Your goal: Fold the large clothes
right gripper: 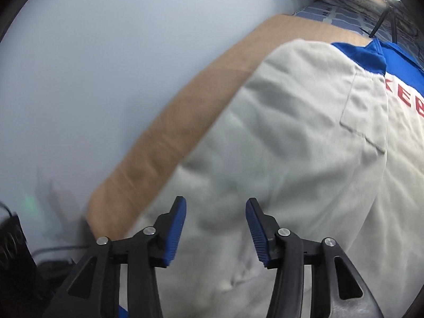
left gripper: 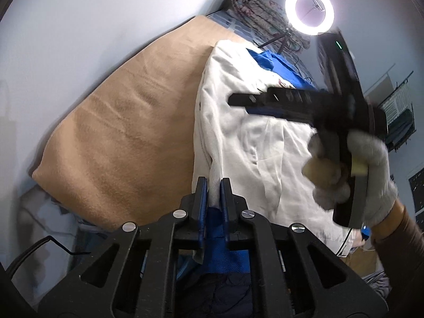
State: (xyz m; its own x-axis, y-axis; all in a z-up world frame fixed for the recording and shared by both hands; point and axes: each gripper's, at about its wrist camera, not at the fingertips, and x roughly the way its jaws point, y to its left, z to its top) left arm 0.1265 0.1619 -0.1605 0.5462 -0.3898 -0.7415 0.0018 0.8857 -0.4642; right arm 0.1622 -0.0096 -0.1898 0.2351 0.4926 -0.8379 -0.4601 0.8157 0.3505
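A large white garment (left gripper: pixel 238 143) with blue trim and red lettering lies on a tan blanket (left gripper: pixel 119 132). My left gripper (left gripper: pixel 214 182) is shut on the garment's near edge, with white and blue cloth pinched between its blue pads. My right gripper (left gripper: pixel 238 99) shows in the left wrist view over the garment, held in a gloved hand (left gripper: pixel 371 175). In the right wrist view the right gripper (right gripper: pixel 215 204) is open and empty just above the white cloth (right gripper: pixel 291 145), which looks blurred.
A pale wall (left gripper: pixel 79 39) runs along the blanket's far side. A lit ring light on a tripod (left gripper: pixel 309 10) stands at the bed's far end by a patterned quilt (left gripper: pixel 259 10). Shelving (left gripper: pixel 397 111) is at the right. Dark cables (right gripper: pixel 16 241) lie at the lower left.
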